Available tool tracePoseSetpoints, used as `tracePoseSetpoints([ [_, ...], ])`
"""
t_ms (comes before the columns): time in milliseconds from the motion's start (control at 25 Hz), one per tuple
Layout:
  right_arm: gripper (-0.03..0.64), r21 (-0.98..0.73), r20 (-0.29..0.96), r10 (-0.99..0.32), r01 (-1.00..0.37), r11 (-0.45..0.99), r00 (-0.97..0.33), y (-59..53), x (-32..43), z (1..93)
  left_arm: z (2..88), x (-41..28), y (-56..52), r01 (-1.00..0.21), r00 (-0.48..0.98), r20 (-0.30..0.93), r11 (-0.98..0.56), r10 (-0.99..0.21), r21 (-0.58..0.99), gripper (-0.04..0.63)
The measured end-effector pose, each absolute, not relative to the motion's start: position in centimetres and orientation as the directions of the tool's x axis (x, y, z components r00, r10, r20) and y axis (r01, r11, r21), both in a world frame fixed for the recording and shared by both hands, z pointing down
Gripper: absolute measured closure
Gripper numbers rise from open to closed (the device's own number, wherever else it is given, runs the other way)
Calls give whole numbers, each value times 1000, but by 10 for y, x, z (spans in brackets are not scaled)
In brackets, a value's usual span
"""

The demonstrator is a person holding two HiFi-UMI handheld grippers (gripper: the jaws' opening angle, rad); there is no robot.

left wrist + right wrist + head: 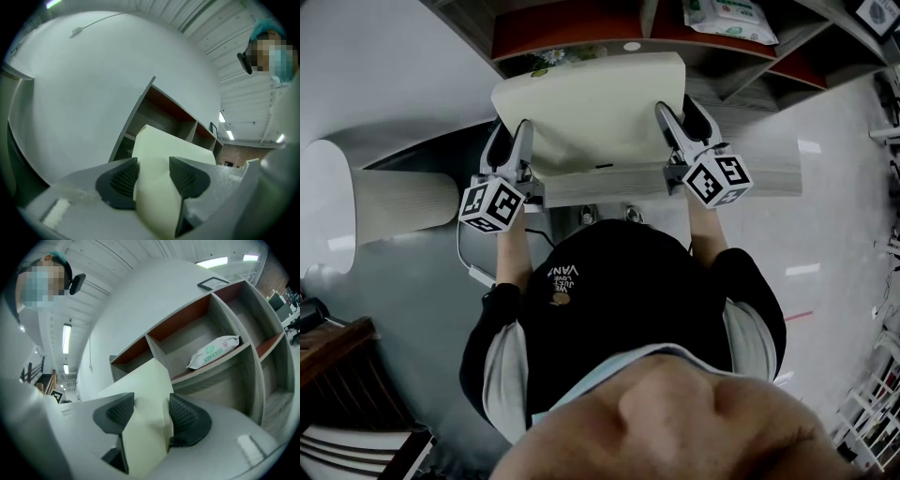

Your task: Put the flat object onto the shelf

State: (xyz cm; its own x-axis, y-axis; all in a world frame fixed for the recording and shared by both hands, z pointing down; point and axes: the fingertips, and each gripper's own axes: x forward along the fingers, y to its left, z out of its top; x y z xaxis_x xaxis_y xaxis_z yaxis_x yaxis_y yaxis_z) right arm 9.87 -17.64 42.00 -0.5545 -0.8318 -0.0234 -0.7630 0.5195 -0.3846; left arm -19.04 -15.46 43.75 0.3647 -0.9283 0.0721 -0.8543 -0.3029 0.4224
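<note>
The flat object [591, 108] is a thick cream foam pad, held level in front of the shelf [581, 28]. My left gripper [512, 141] is shut on its left edge and my right gripper [682, 117] is shut on its right edge. In the left gripper view the pads of the left gripper [153, 176] squeeze the cream pad [164, 147], with the shelf [159, 112] behind it. In the right gripper view the right gripper [151, 416] pinches the pad [140, 383], which dents between the ribbed pads. The shelf compartments [225, 366] stand just beyond.
A white and green packet [727, 19] [213, 352] lies in one shelf compartment. A grey wooden ledge [609, 183] runs under the pad. A curved white wall [375, 75] is at the left and dark wooden furniture [337, 366] at the lower left.
</note>
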Motion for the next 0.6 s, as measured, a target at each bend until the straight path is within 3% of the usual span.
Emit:
tracePoseSetpoints([
  [600, 396, -332, -157, -829, -762, 556, -537, -175, 101, 355, 362, -190, -161, -856, 393, -80, -396, -916, 331, 383],
])
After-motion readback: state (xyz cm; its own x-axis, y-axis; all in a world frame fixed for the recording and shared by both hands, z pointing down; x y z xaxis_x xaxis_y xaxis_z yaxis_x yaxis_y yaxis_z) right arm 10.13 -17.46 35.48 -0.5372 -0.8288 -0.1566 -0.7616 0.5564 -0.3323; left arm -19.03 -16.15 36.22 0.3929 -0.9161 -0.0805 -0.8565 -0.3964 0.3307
